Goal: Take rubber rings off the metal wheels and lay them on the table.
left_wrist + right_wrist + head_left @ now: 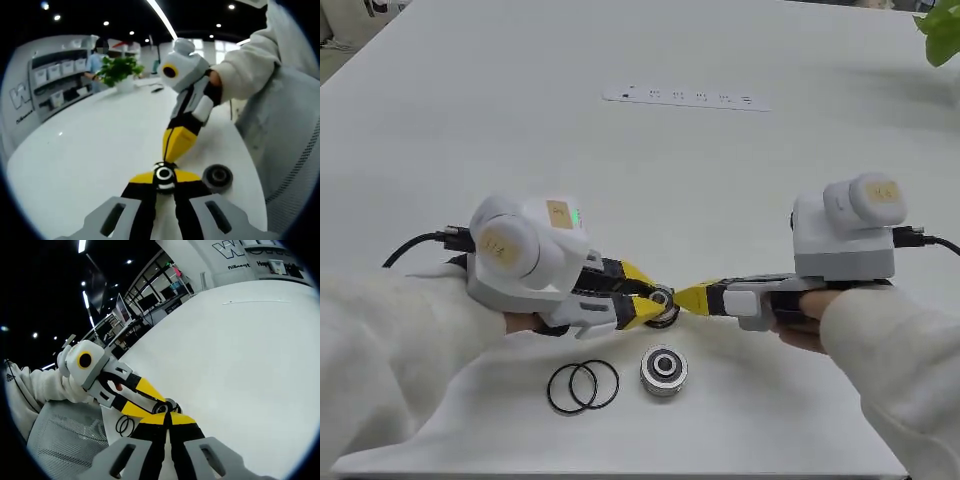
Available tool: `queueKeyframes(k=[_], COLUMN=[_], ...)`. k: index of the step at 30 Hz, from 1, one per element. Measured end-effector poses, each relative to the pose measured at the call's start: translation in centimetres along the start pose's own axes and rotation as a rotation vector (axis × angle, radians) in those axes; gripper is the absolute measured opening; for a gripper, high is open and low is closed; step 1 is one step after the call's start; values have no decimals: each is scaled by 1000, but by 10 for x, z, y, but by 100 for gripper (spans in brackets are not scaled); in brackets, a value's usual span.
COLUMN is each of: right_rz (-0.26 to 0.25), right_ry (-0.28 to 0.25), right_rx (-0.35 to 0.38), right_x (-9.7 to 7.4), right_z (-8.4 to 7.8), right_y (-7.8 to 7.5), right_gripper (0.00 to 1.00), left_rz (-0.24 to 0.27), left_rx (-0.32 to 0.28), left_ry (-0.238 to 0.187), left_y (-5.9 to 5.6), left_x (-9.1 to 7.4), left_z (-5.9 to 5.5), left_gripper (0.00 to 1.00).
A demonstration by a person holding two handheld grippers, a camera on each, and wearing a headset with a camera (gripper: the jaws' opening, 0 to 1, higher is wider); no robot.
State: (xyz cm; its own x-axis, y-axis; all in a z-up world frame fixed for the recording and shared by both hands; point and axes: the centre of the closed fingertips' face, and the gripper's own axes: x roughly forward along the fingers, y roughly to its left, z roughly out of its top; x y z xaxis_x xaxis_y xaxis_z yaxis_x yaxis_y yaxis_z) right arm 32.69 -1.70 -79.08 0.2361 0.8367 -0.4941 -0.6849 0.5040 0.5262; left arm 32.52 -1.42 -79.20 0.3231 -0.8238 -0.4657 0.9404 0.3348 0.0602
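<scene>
head view: the left tongs (650, 303) clamp a wheel (662, 305) just above the bench (740, 200), steadying it so the right tongs (685, 297), jaws together, can work at its rim. two rings (583, 385) lie at the near edge, just left of a second wheel (663, 368).
left gripper view: the wheel sits gripped between the tips.
right gripper view: the closed tips touch the wheel; whether they pinch rubber i cannot tell.

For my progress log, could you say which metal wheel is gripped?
The far wheel, clamped by the left gripper; the near wheel sits free on the table beside the rings.
</scene>
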Motion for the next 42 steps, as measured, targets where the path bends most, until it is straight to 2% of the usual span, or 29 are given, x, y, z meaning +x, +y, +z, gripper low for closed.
queueKeyframes(k=[42], right_rz=[22], right_ry=[-6], right_rx=[-22], right_x=[1], right_z=[1], right_y=[4], right_gripper=[0], left_rz=[4], left_rx=[-7], left_ry=[-10], left_y=[0], left_x=[-1], left_z=[0], left_gripper=[14])
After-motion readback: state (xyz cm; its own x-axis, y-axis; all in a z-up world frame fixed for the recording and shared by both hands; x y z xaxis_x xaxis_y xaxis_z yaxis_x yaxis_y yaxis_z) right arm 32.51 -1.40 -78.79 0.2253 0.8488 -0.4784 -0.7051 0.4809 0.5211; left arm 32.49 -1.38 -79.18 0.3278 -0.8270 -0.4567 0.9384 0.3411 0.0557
